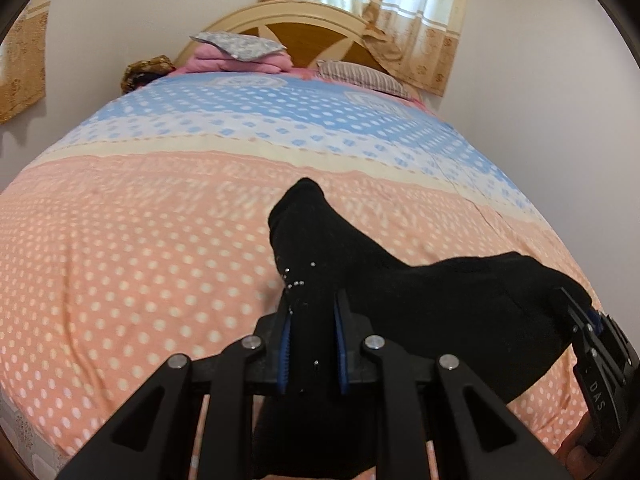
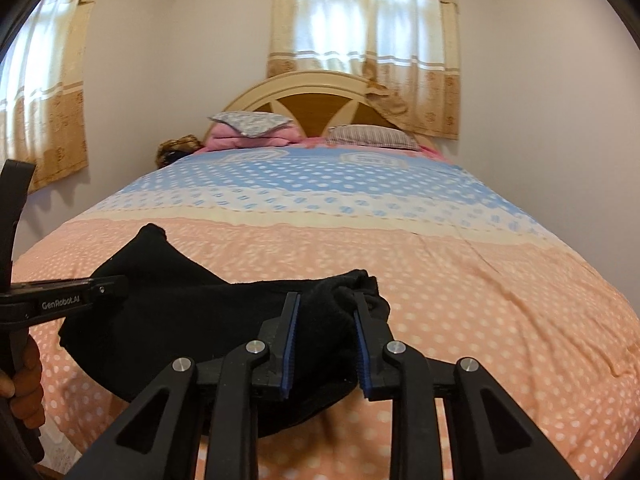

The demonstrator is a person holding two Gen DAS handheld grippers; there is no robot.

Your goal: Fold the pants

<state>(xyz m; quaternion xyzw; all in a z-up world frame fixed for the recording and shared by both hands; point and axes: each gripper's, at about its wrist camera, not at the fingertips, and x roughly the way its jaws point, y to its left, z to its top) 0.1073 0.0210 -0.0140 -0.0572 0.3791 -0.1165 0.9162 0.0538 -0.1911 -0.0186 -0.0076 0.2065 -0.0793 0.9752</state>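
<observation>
Left gripper (image 1: 312, 300): sitting low over the near edge of the bed, its blue-padded fingers (image 1: 285, 344) closing on a bunch of the black pants (image 1: 420, 296); cloth is filling the gap between the jaws and running on past the tips.
Right gripper (image 2: 326, 300): jaws standing a little apart, with a thick bundled end of the pants (image 2: 192, 320) lying between them; both pads (image 2: 291, 344) appear to be pressing on the fabric. In the left wrist view this tool is showing at the right edge (image 1: 596, 344), its tip buried in the same cloth.
Left gripper, seen from the right wrist (image 2: 108, 286): coming in level from the left edge, its tip hidden in the cloth.
Pants: hanging as a dark sling between the two tools, over the peach part of the bedspread (image 2: 480, 300) close to the near edge of the bed; one pointed end is sticking up toward the headboard (image 2: 312, 100). Whether the sagging middle is touching the spread cannot be told.
Pants detail: small bright studs (image 1: 294, 280) are showing on the cloth just ahead of the left tool.
Bed, far edge: a striped pillow (image 2: 372, 136), a pink folded pile with a grey pillow on top (image 2: 250, 130).
Left hand (image 2: 24, 380): wrapping the handle at the left edge.
</observation>
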